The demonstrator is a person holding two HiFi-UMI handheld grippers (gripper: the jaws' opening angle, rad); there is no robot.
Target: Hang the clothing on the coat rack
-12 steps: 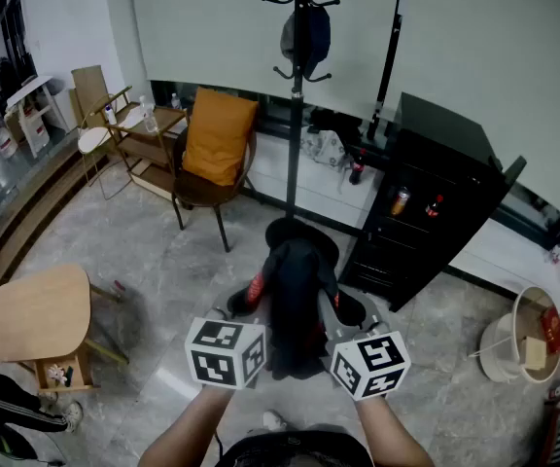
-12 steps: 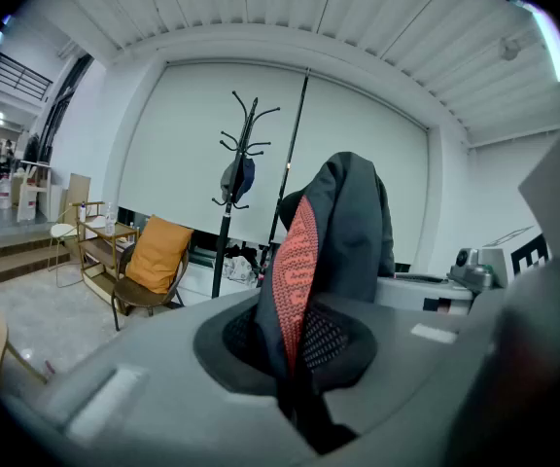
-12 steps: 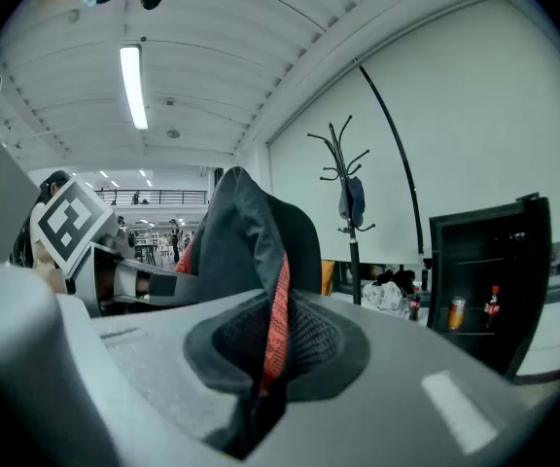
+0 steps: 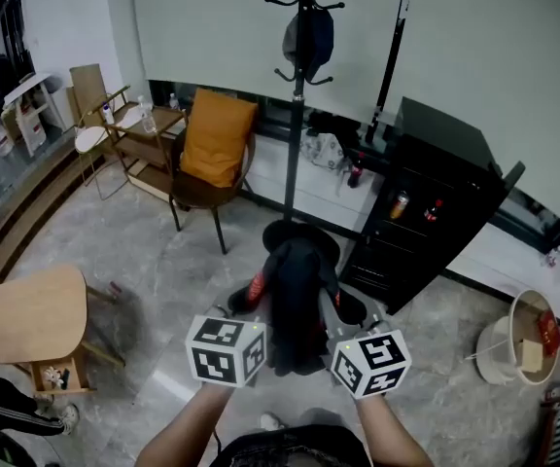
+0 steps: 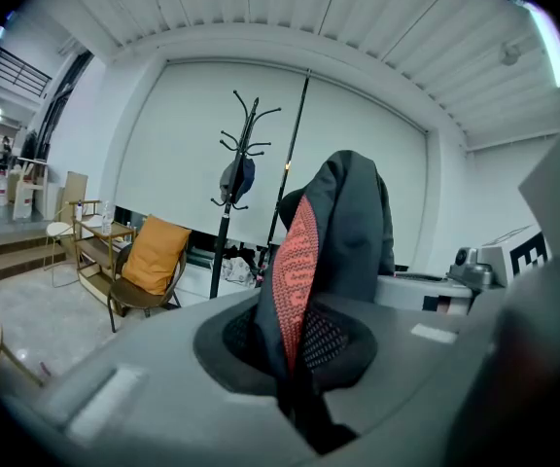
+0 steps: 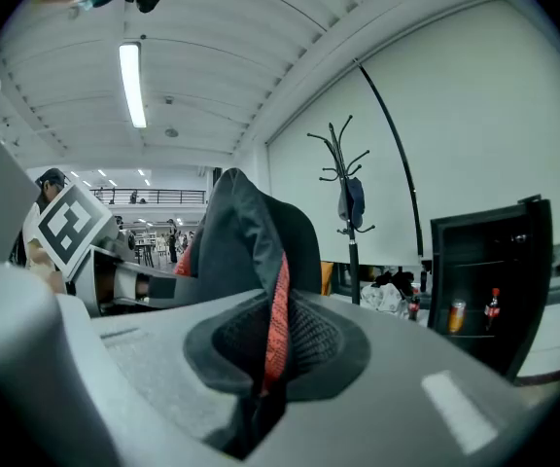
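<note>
Clothing (image 4: 295, 300): soft, light, limp (red-trimmed); best held by a bunched fold
Left gripper (image 5: 299, 358): jaws clamped on it
Right gripper (image 6: 265, 358): jaws clamped likewise

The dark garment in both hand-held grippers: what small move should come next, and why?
Probably carry the dark garment forward and upward toward the coat rack. The left hand-held gripper and the right hand-held gripper are both shut on the garment, which hangs low, and the coat rack stands farther ahead, apart from it.

Left claw (image 4: 244, 306), right claw (image 4: 346, 311): two. Garment (image 4: 295, 285): one. Coat rack (image 4: 297, 115): one.
</note>
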